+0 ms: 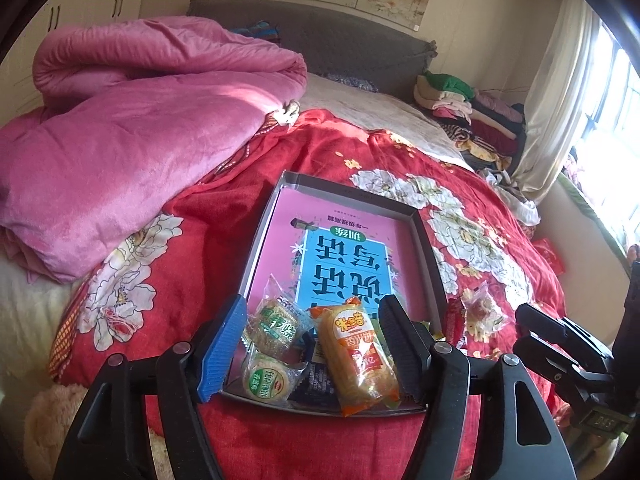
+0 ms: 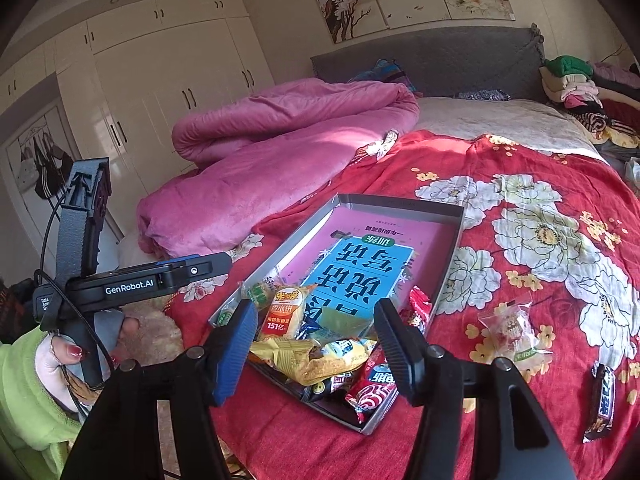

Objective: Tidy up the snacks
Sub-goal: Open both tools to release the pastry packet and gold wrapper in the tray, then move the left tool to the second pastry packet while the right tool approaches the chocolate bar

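A shallow grey box lies on the red floral quilt, with a pink and blue book lying in it. Several snack packets are piled at its near end, among them an orange rice-cracker pack and green round cakes. My left gripper is open and empty above these packets. My right gripper is open and empty above the yellow and red packets. A clear-wrapped snack and a dark bar lie on the quilt right of the box.
A rolled pink blanket lies left of the box. Folded clothes are stacked at the far right by the headboard. White wardrobes stand at the left. The left gripper's body shows at left in the right wrist view.
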A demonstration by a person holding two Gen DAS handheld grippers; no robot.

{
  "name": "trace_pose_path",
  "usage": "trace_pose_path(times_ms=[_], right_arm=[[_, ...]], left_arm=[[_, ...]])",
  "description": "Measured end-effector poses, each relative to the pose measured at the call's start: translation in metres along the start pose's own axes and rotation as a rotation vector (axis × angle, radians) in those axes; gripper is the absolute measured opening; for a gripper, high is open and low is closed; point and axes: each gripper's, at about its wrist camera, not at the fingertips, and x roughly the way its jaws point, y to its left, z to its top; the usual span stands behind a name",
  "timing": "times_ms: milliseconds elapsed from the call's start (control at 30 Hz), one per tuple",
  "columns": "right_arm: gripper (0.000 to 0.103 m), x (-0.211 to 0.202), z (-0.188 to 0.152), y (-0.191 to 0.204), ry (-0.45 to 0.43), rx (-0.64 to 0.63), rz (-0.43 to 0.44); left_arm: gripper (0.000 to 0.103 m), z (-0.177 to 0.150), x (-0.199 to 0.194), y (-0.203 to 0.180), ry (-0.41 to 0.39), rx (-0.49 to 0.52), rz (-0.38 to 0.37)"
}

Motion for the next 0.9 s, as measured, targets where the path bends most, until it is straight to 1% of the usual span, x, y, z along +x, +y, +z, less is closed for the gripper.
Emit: trace_pose_path(times_ms=[200,433,667,900], right_arm=[[0.061,-0.018,0.003,-0.008,-0.040,-0.012,-0.048],[0.064,-0.040,0.004,-0.017,-0.081,-0.026,-0.109],[0.065,-0.065,0.000,-0.044,-0.109,0.018,-0.184],[0.065,-0.091,-0.004,-0.078,-0.146,0.089,-0.257]], left_arm=[[0.072,0.002,-0.008,-0.020,-0.005,0.029,-0.031],[0.075,0.006,-0.015,-0.046,0.011,0.053,-0.090],[0.075,0.012,-0.015,-0.080,0.025,0.098,-0.142],[0.075,0.015,-0.005,-0.124,0.068,0.157,-0.183]])
